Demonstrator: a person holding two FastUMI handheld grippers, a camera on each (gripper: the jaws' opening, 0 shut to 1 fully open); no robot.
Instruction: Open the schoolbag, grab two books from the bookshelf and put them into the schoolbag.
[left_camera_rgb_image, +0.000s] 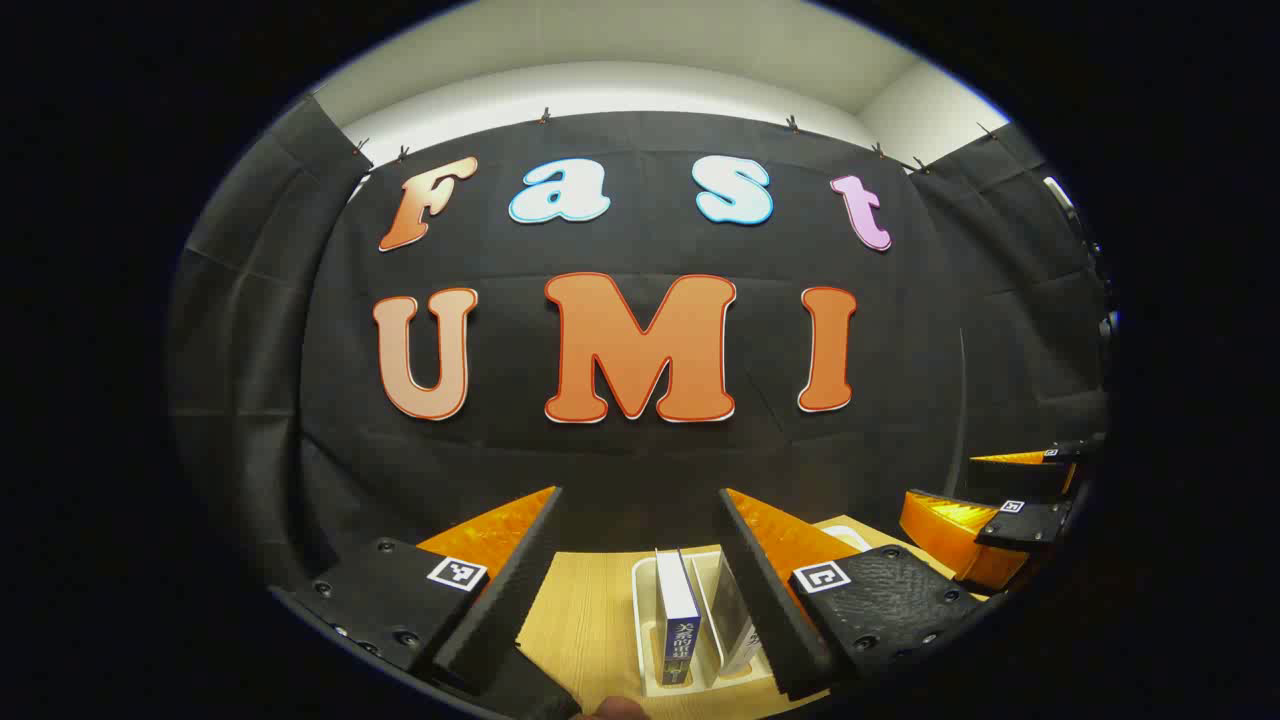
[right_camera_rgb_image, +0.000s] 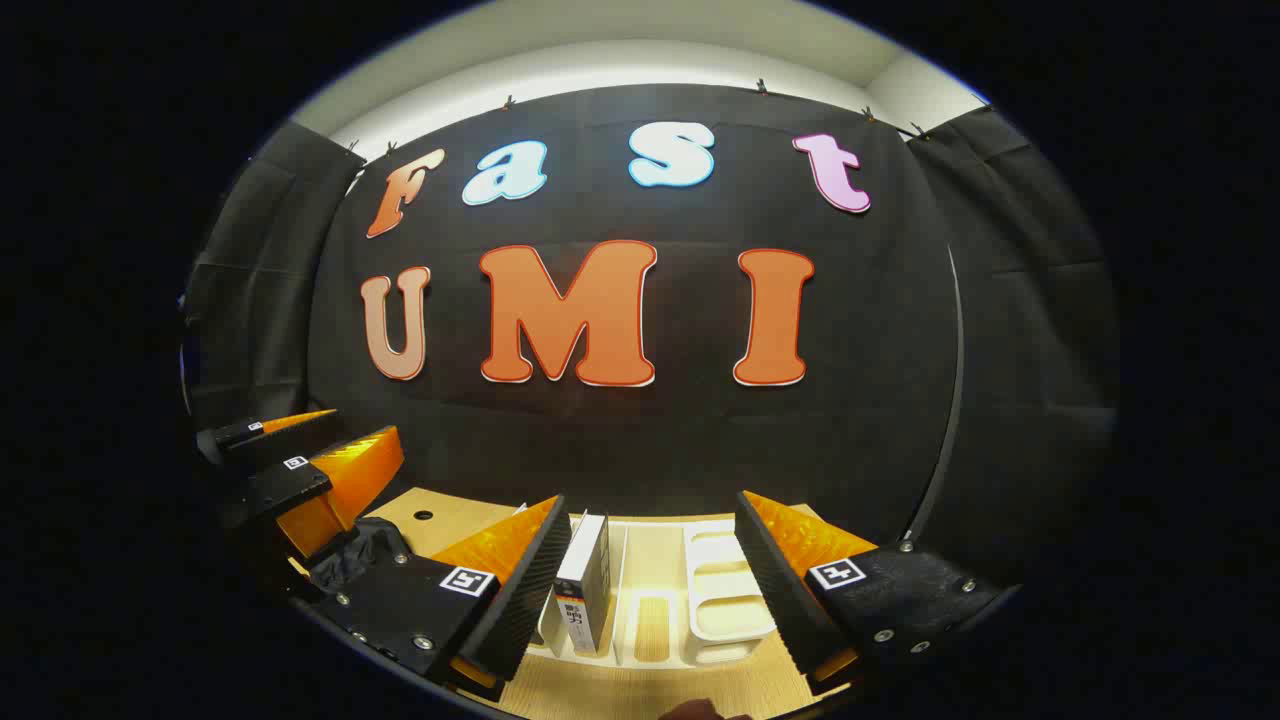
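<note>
Here, nearest the lens in the left gripper view, the left gripper (left_camera_rgb_image: 640, 590) stands wide open with nothing between its fingers: two ribbed black pads on orange, faceted plastic bodies, each carrying a small square marker. Straight ahead and just below the gap, a blue-spined book (left_camera_rgb_image: 678, 618) stands upright in a white bookshelf (left_camera_rgb_image: 640, 600), a slotted plastic rack resting on a pale wooden table (left_camera_rgb_image: 580, 610). A second, paler book (left_camera_rgb_image: 742, 632) leans beside it, partly hidden by the inner finger. Both books run tall and thin, spines toward the camera, so their long axis is vertical and their thin dimension lies across the fingers' closing line.

In the right gripper view, the right gripper (right_camera_rgb_image: 650, 590) is likewise spread wide and empty. A book with a light cover sits hard against its left finger, while the open dividers of the rack lie centred between the pads. Farther to the left of that view, the other gripper shows beside a patch of crumpled black fabric (right_camera_rgb_image: 355, 560), possibly the schoolbag, though too little is visible to say whether it is open.

By my judgement the left gripper is the better lined up: the blue book lies dead ahead, and a short forward dip would bring both pads to its smooth, rigid covers.

Beyond everything hangs the black cloth wall.
</note>
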